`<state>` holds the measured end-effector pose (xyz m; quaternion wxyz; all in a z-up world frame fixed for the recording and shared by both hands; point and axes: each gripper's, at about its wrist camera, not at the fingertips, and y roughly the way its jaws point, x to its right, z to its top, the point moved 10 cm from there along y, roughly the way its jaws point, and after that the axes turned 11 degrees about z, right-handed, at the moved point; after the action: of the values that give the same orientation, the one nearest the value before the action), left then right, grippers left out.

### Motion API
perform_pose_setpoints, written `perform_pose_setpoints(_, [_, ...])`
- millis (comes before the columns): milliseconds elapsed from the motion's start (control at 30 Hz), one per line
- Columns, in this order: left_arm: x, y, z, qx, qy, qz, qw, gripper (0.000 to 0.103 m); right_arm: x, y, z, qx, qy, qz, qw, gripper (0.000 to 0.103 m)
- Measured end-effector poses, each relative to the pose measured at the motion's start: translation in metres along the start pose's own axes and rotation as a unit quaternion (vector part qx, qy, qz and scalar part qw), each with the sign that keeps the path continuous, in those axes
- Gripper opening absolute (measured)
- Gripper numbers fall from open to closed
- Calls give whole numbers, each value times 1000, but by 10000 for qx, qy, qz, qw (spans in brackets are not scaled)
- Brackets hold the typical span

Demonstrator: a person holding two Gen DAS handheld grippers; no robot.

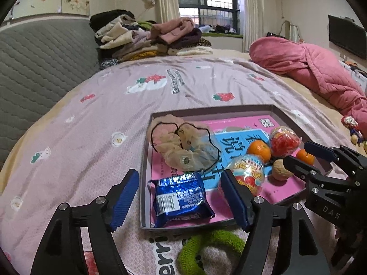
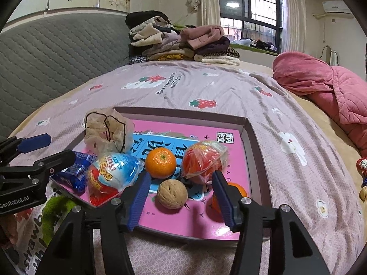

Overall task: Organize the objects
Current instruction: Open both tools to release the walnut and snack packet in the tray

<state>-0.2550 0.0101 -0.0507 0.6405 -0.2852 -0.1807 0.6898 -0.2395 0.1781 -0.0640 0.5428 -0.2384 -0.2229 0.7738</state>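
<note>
A shallow box [image 1: 146,151] [image 2: 252,142] lies on the bed with a pink book as its floor. In it lie a blue snack packet [image 1: 181,199] [image 2: 75,171], a beige scrunchie [image 1: 181,142] [image 2: 105,128], a toy egg in wrap [image 1: 248,171] [image 2: 112,176], an orange [image 1: 259,150] [image 2: 160,162], a red wrapped item [image 1: 283,141] [image 2: 203,158], a walnut [image 1: 279,169] [image 2: 172,193] and a second orange [image 1: 306,157] [image 2: 238,190]. My left gripper [image 1: 181,197] is open, straddling the blue packet. My right gripper [image 2: 181,198] is open around the walnut.
A green knitted ring [image 1: 206,247] [image 2: 55,213] lies on the bedsheet just in front of the box. A pile of folded clothes [image 1: 146,36] sits at the bed's far end. A pink quilt [image 1: 314,68] lies at the right. A grey headboard [image 1: 39,57] stands at the left.
</note>
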Motion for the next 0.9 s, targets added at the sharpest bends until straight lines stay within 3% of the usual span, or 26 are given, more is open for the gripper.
perform_pose_setpoints(900, [-25,-26,11,321,-446,76,9985,77,3,-44,18,595,235,81,9979,71])
